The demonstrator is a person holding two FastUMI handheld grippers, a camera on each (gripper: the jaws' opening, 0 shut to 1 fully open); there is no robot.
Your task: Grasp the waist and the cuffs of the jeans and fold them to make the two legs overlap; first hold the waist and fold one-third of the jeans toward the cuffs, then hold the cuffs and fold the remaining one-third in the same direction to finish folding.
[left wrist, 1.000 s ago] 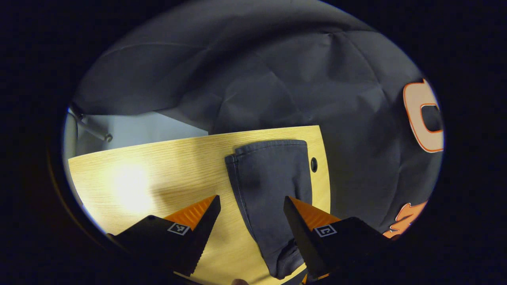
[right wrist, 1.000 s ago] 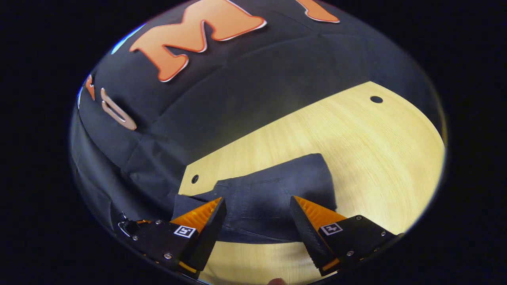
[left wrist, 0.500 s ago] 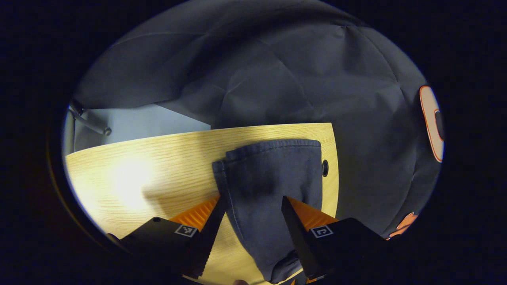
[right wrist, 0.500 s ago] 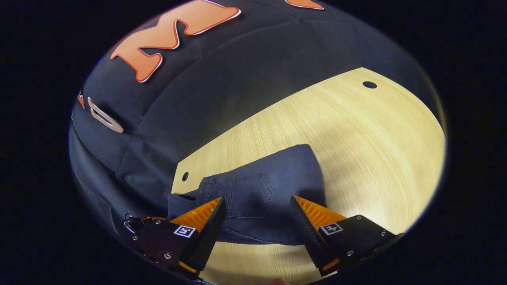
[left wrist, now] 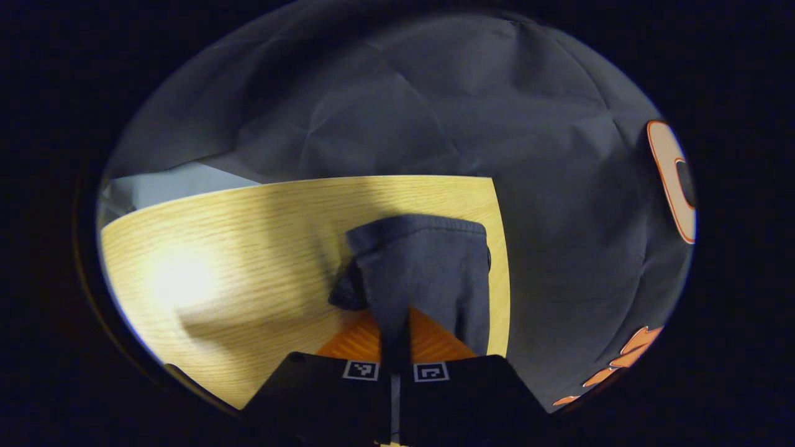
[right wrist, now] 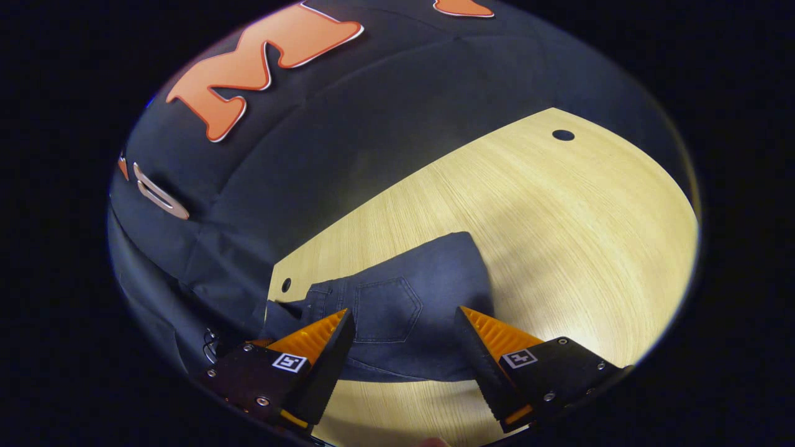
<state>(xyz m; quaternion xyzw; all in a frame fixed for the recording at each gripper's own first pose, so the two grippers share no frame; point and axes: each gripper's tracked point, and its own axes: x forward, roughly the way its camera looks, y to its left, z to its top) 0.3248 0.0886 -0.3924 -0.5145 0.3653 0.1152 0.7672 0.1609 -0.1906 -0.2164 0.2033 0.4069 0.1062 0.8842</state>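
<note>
In the left gripper view, the left gripper [left wrist: 395, 329] is pinched on the near edge of the dark jeans [left wrist: 425, 267], which run lengthwise away from it along the wooden table [left wrist: 248, 248]. In the right gripper view, the right gripper [right wrist: 404, 341] hangs spread over the pocket end of the jeans [right wrist: 397, 310], cloth just ahead between its fingers.

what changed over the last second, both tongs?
The left tongs went from open astride the jeans to shut on the cloth, which now bunches up at the pinch. In the right gripper view the jeans slid slightly, baring a back pocket. The right tongs stayed open above the jeans, and the jeans stayed on the wooden table.
</note>
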